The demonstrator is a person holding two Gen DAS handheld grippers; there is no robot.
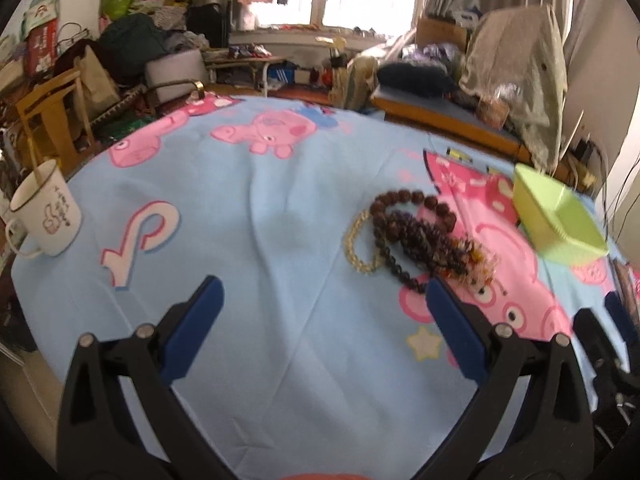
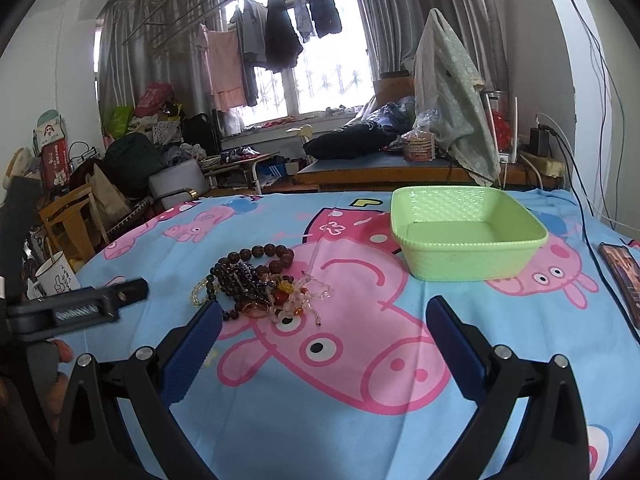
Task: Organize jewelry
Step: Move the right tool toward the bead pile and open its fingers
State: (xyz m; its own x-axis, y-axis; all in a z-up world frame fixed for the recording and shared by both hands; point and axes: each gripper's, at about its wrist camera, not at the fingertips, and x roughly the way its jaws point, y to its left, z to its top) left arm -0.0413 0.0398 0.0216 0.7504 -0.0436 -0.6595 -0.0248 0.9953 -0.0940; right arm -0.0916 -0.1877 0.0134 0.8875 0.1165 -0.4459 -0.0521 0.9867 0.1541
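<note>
A tangled pile of beaded bracelets (image 1: pixel 416 236) lies on the blue cartoon-print cloth (image 1: pixel 280 208): big brown wooden beads, dark purple beads, a clear yellowish strand and amber-and-clear pieces. To its right stands an empty light green plastic basket (image 1: pixel 560 216). My left gripper (image 1: pixel 324 292) is open above the cloth, the pile just beyond its right finger. In the right wrist view the bracelets (image 2: pixel 260 280) lie ahead on the left and the green basket (image 2: pixel 464 232) ahead on the right. My right gripper (image 2: pixel 324 312) is open and holds nothing.
A white enamel mug (image 1: pixel 46 216) with a stick in it stands at the cloth's left edge. A phone (image 2: pixel 624 280) lies at the right edge beside cables. The left gripper's body and a hand show at the left of the right wrist view. Cluttered furniture lies beyond the table.
</note>
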